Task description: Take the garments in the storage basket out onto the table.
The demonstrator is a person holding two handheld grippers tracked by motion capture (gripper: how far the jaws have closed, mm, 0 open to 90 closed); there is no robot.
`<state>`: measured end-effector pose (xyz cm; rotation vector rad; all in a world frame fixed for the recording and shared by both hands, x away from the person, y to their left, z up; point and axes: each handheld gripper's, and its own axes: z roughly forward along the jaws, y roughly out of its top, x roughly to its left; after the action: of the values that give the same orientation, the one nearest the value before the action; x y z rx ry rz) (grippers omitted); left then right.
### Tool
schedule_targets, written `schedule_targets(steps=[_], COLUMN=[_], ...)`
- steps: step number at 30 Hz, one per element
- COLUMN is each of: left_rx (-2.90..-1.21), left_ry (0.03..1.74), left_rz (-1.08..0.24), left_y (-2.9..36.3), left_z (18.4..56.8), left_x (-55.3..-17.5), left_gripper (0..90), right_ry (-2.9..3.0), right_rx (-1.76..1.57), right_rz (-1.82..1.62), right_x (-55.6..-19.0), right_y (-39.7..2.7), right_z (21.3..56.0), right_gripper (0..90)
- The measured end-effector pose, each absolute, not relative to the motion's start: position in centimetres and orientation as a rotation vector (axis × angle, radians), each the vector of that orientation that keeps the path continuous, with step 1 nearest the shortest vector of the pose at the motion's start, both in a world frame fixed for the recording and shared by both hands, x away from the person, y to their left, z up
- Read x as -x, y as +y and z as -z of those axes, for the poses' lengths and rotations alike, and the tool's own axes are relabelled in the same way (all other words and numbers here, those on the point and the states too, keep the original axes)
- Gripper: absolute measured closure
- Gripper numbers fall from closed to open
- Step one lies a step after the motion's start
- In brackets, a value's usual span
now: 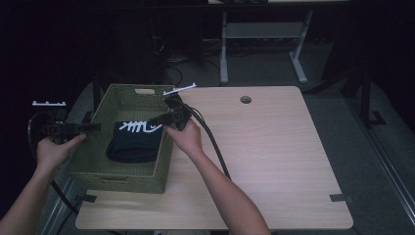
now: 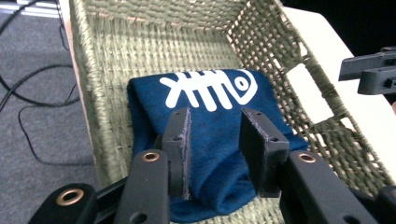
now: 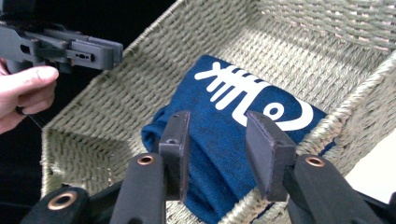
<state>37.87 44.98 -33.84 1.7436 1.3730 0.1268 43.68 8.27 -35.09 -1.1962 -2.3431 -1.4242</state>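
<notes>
The room beyond the desk (image 1: 274,147) is dark in the high view, so little can be made out there past a pale frame and some cables on the floor. The near end of the folded blue cloth (image 1: 134,142) is cut off behind the basket (image 1: 117,183) wall in the right gripper view, and in both gripper views the black fingers stand in front of part of it.

The cloth lies on the floor of the woven green basket, which sits at the left edge of the desk. Its long axis runs along the length of the basket, from the near wall toward the far one, with the printed end toward the far wall.

The print is a white fish skeleton (image 2: 208,88), head and eye to one side and ribs along a spine; there is no readable writing or brand on it.

The left gripper (image 1: 93,127) is at the basket's left rim, the right gripper (image 1: 154,120) over its right rim. Both pairs of fingers stand partly apart above the cloth, with nothing held between them.
</notes>
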Motion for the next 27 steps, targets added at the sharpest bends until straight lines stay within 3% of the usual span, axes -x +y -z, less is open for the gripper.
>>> schedule_targets(steps=[14,27], left_rx=[-1.706,-1.692], left_ry=[1.308,1.234], left_rz=[-0.176,-0.157], left_y=[41.1,36.5], left_z=[31.1,30.3], left_x=[-32.9,-30.1], left_gripper=[56.6,50.4], right_ry=[-2.294,-2.264], right_rx=[1.140,1.187], right_rz=[1.519,1.563], right_x=[-42.5,-41.6], right_y=[2.7,-2.8], right_z=[33.1,33.0], right_gripper=[45.0,39.0])
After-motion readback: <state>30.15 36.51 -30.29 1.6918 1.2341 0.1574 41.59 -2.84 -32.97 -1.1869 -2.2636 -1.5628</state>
